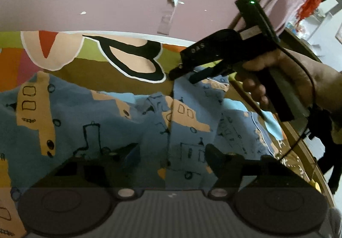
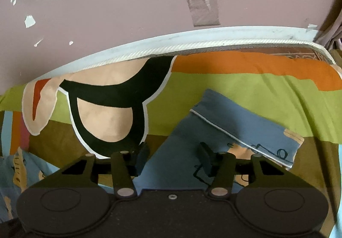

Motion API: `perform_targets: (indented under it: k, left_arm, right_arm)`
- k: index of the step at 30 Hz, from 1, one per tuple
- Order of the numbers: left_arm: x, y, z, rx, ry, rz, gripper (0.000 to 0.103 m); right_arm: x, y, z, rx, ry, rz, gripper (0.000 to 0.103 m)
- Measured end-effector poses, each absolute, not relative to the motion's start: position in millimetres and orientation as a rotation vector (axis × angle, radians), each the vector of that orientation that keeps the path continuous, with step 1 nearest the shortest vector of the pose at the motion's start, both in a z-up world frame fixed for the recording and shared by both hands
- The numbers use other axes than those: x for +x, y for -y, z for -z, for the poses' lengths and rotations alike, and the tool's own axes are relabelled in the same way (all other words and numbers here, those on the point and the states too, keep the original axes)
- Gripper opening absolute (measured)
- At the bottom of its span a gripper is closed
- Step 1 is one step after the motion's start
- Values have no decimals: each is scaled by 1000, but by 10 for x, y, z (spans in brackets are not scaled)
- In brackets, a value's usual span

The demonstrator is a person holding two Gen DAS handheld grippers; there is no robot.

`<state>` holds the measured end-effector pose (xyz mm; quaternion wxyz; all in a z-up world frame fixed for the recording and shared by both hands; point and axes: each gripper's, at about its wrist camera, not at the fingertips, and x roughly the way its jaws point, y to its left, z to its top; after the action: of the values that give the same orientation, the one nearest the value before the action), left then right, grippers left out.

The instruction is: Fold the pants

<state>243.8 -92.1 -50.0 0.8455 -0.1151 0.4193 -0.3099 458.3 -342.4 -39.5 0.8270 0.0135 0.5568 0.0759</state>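
- The pants (image 1: 132, 122) lie rumpled across the patterned bedsheet (image 2: 267, 88), not yet folded.
- The right gripper (image 2: 173, 158) hovers spread, fingers straddling a leg's cuff end — apparently lining up a pinch.
- The left gripper (image 1: 171, 152) also gapes over the fabric, gripping nothing.

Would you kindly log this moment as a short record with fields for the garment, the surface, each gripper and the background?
garment: blue printed pants, rumpled, not yet folded flat; cuff with white piping lies toward the wall
surface: bedsheet with green, orange and brown bands and a cartoon print
left gripper: open, low over the pants
right gripper: open, fingers either side of the pant leg fabric
background: pink wall with chipped paint
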Motion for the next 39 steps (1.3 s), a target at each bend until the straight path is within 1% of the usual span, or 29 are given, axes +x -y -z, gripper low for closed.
perform_targets:
  k: [2,3,5,6,7,10,11,12,13,14,16,22,27,31,34,39]
  left_arm:
    - [2466,954,493,-244,-888,649,53]
    - [2483,979,495,-243,-893,645,49]
    - [2519,1033,522,-244,-912,647,38]
    - [2536,1059,536,-241,-922,642,35]
    - [2558,1096,550,-229,-937,630,27]
    - [2576,1138,568,-208,-954,616,19]
    - [2582,1149,565,-201,-957,611,14]
    - [2587,1162,561,-191,-962,604,12]
    - [2591,1179,554,-179,-964,598,6]
    - [2587,1195,548,-165,-964,595,2]
    - [2566,1235,524,-137,-953,594,1]
    - [2409,1316,385,-78,-894,615,0]
    - [2145,1449,175,16,-812,672,0]
    - [1883,1642,80,120,-760,743,0]
    - [1652,1808,105,230,-733,791,0]
    - [1383,1989,279,384,-732,832,0]
  right_arm:
    - [4599,3449,372,35,-1178,-159,47]
    - [4606,3455,362,39,-1175,-161,47]
    - [4628,3464,356,43,-1170,-157,46]
    - [4639,3460,359,44,-1169,-151,46]
    - [4646,3451,369,44,-1169,-146,46]
    - [4651,3406,415,33,-1178,-131,45]
    - [4646,3387,424,22,-1176,-126,41]
    - [4640,3374,430,8,-1172,-122,35]
    - [4632,3367,430,-7,-1167,-117,17]
    - [4616,3364,426,-21,-1159,-114,3]
    - [4570,3414,396,3,-1142,-113,0]
    - [4170,3717,57,78,-1011,-129,0]
    - [3619,4162,-353,192,-907,-131,0]
    - [3098,4597,-534,321,-860,-94,0]
    - [2641,4863,-481,435,-851,-38,0]
    - [2030,5119,-79,583,-850,68,0]
